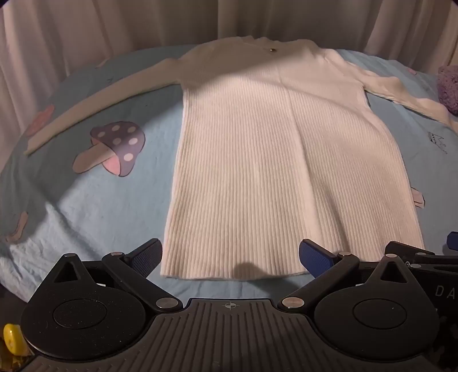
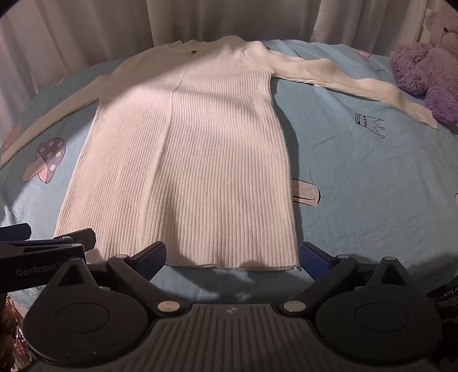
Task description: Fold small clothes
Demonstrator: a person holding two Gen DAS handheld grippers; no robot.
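Sweater: one cream ribbed knit sweater [image 1: 274, 160] [image 2: 183, 160], long in the body, spread flat and face up on a bed sheet [image 1: 94, 206] [image 2: 366, 177]
Sleeves: two, both stretched out to the sides; the one on the picture's right ends just beside a purple plush toy [image 2: 429, 65]
Neck: at the far end near the curtain [image 1: 86, 25]; one small dark button [image 1: 272, 50] sits below it
Hem: nearest the cameras, straight, with a slight crease running up the middle of the body
Sheet: light blue, printed with mushrooms [image 1: 114, 148] and one small crown [image 2: 369, 124]
Left claw [image 1: 230, 254]: released, blue pads spread wide, hovering at the hem's left half, holding nothing
Right claw [image 2: 232, 254]: released, pads spread wide at the hem's right corner, holding nothing
Claws: two, side by side
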